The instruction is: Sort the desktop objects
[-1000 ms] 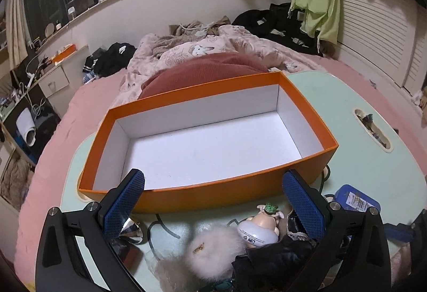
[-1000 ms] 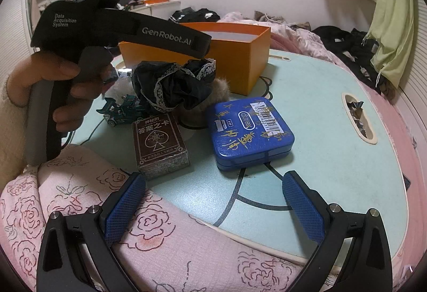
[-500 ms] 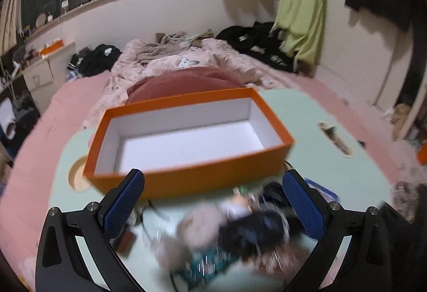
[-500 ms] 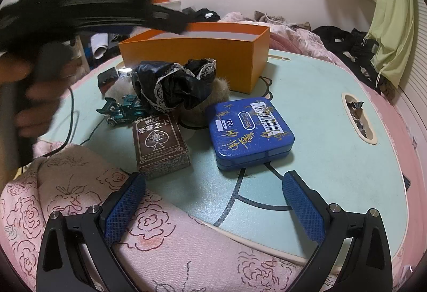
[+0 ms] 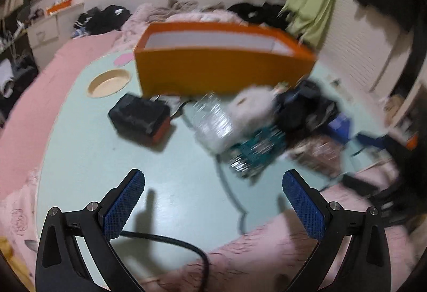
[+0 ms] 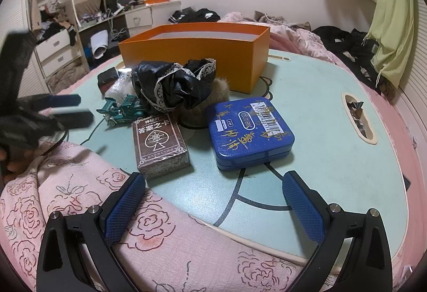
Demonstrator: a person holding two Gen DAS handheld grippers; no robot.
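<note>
The left gripper [image 5: 213, 201] hangs with its fingers spread wide and empty above the tabletop [image 5: 165, 180], close to the near edge. The right gripper [image 6: 213, 201] is likewise wide apart and empty, low over the pink rose-print cloth [image 6: 160, 238] at the near edge. Just beyond it lie a brown card box [image 6: 160, 142] and a blue tin [image 6: 250, 131], side by side. The orange box [image 6: 197, 51] stands toward the far edge.
</note>
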